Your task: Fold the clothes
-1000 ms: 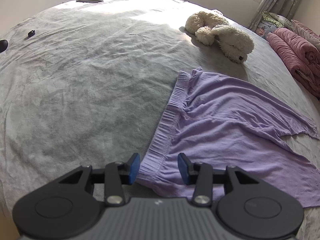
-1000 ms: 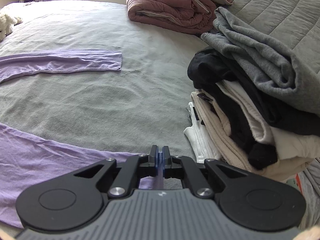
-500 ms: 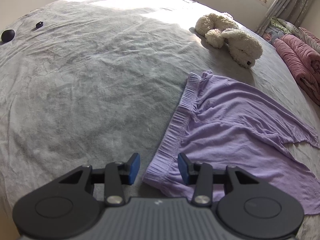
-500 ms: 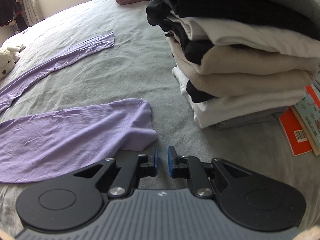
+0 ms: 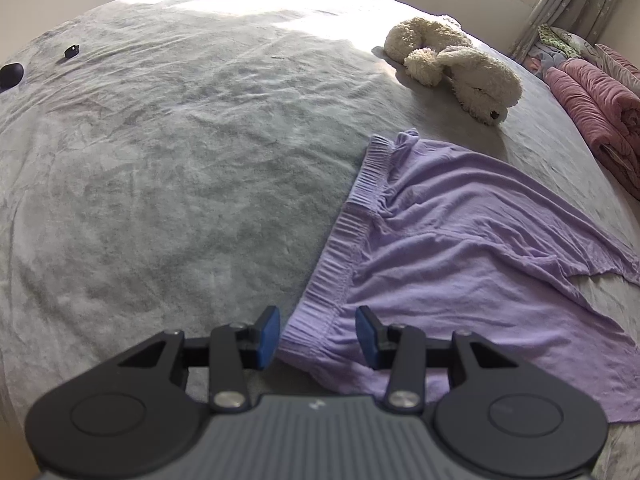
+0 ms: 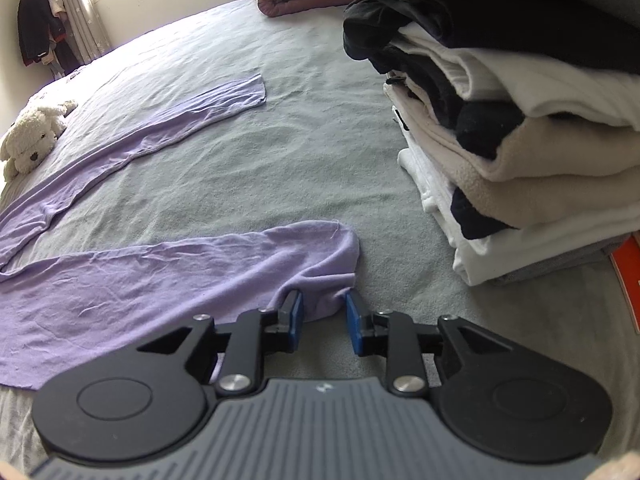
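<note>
Right gripper (image 6: 322, 320) jaws opening, hem of the purple trousers (image 6: 168, 276) between but unpinched, released flat on the bed (image 6: 320, 152); left gripper (image 5: 317, 334) apart, straddling the waistband corner (image 5: 316, 320), regrasp likely next.

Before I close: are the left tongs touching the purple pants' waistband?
Cannot tell. In the left wrist view the left tongs straddle the waistband corner of the purple pants, pads not pressing it, but any contact underneath is hidden.

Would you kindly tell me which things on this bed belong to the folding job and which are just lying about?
Job: purple trousers, left gripper, right gripper.
Lying about: plush dog, stack of folded clothes, pink quilt, orange book.
</note>
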A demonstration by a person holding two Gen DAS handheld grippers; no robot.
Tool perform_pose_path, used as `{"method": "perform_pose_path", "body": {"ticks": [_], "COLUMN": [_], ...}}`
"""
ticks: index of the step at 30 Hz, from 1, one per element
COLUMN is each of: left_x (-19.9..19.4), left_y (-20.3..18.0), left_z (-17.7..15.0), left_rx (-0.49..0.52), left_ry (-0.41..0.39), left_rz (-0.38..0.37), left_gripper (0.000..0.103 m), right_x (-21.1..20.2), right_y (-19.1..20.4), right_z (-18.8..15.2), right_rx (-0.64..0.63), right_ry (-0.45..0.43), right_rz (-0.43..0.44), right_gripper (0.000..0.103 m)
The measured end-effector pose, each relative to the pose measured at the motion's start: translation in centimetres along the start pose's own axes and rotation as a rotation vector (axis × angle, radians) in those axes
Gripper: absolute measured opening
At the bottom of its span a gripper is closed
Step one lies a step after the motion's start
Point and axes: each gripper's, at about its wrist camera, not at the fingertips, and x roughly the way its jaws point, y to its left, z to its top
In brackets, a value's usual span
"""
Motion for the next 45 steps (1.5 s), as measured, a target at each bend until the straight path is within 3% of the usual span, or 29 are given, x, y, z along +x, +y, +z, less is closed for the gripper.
{"method": "perform_pose_path", "body": {"ticks": [3,5,13,21,26,33,36,39,45], "left_x": [0.1,0.1,0.1,0.2,0.3,0.3,-0.1,-0.4,0.2], "left_y": [0.0,0.0,0.4,0.4,0.3,0.9,1.5,1.9,1.9], "left_z": [-0.1,-0.1,0.0,0.1,0.1,0.2,0.5,0.8,0.7], "left_rx": [0.002,0.000,-0.012,-0.018,-0.014,-0.034,-0.066,-0.087,-0.099], "left_ry": [0.002,0.004,0.011,0.016,0.020,0.024,0.011,-0.007,0.023], "left_rz": [0.003,0.003,-0.007,-0.012,-0.007,-0.010,-0.012,-0.007,-0.010], "left_gripper": [0.043,0.043,0.043,0.043,0.045,0.045,0.045,0.046,0.046], "right_x": [0.4,0.4,-2.8,-3.8,-1.7,-2.1,-2.3,-2.7,-2.2], "right_y": [0.2,0.3,0.2,-0.4,0.4,1.3,1.5,2.1,3.8], "right_z": [0.1,0.3,0.1,-0.5,-1.3,-1.2,-1.1,-1.0,-1.1], "right_rx": [0.013,0.014,0.037,-0.001,-0.102,-0.180,-0.185,-0.195,-0.254], "right_ry": [0.000,-0.008,-0.095,-0.085,0.009,-0.047,-0.070,-0.104,-0.108], "right_rz": [-0.017,-0.035,-0.020,-0.136,-0.210,-0.299,-0.303,-0.302,-0.280], "right_gripper": [0.026,0.002,0.002,0.002,0.002,0.003,0.004,0.012,0.014]}}
